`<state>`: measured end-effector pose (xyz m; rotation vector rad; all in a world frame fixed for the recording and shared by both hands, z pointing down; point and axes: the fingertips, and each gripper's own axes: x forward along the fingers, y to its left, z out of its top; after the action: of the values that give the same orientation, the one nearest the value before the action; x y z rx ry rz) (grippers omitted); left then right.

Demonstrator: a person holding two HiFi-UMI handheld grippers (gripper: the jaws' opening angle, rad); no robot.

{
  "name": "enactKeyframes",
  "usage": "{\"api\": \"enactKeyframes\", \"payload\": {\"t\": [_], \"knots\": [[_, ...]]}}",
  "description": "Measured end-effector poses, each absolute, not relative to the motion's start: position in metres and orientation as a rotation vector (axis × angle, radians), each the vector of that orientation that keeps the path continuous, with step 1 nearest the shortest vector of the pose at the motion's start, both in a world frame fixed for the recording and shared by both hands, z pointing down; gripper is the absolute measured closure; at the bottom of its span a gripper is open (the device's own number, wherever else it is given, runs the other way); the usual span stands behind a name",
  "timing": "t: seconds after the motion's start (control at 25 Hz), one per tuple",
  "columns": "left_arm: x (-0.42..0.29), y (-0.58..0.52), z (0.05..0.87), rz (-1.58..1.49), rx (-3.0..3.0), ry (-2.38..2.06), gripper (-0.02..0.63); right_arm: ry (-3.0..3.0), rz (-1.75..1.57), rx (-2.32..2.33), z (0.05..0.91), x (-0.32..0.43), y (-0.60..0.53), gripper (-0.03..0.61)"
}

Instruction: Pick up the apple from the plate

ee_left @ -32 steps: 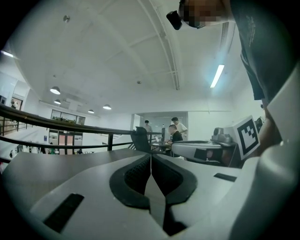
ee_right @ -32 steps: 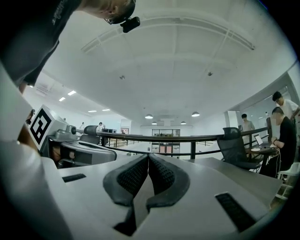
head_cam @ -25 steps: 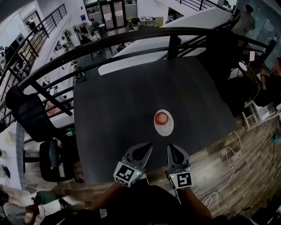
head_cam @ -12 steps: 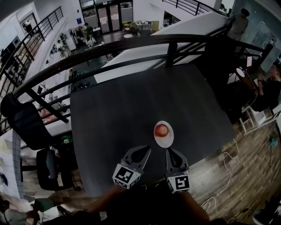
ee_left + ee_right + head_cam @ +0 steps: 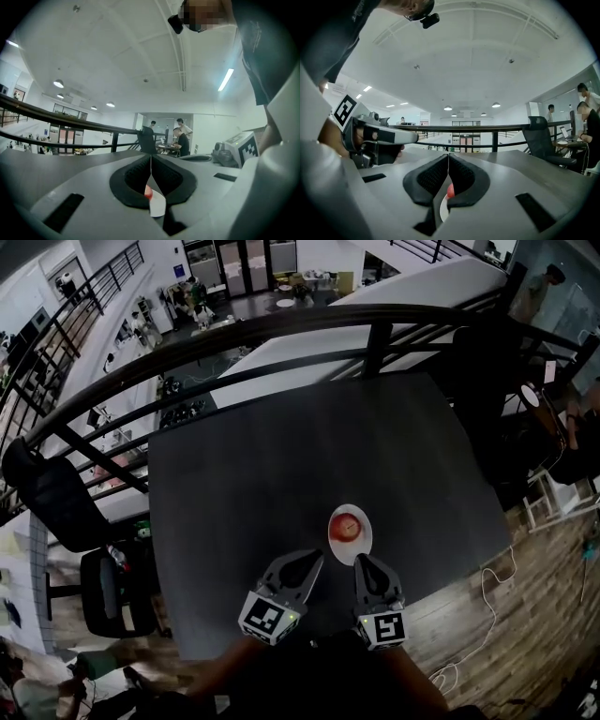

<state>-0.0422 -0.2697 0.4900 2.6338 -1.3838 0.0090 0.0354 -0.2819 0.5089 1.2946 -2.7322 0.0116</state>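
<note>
A red apple (image 5: 348, 527) sits on a small white plate (image 5: 355, 552) near the front edge of the dark table (image 5: 281, 465). My left gripper (image 5: 314, 557) is just short of the plate on its left, jaws shut and empty. Directly before the plate's near rim is my right gripper (image 5: 364, 561), also shut with nothing held. In the left gripper view the closed tips (image 5: 151, 157) meet, and the apple (image 5: 148, 191) and plate (image 5: 158, 207) show below them. The right gripper view shows its shut tips (image 5: 448, 155) with the apple (image 5: 450, 190) and plate (image 5: 442, 212) behind.
A black railing (image 5: 281, 329) runs past the table's far edge, over a drop to a lower floor. A black office chair (image 5: 56, 498) stands at the left. Wood floor with a white cable (image 5: 487, 587) lies at the right. People sit at a desk (image 5: 581, 136) far right.
Both grippers have moved forward across the table toward the plate, so the gap to its near rim has nearly closed. Their jaws stayed shut.
</note>
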Motion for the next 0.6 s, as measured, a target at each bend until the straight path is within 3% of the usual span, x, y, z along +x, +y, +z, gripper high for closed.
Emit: {"api": "enactKeyframes", "payload": {"t": [0.32, 0.4, 0.6], "knots": [[-0.035, -0.305, 0.505, 0.163, 2.679, -1.474, 0.588, -2.770, 0.094, 1.165, 0.534, 0.030, -0.311, 0.542], [-0.036, -0.309, 0.514, 0.176, 2.647, -1.489, 0.588, -2.762, 0.117, 1.108, 0.547, 0.028, -0.316, 0.434], [-0.040, -0.318, 0.530, 0.234, 2.625, -1.513, 0.588, -2.722, 0.182, 1.054, 0.574, 0.029, -0.327, 0.362]]}}
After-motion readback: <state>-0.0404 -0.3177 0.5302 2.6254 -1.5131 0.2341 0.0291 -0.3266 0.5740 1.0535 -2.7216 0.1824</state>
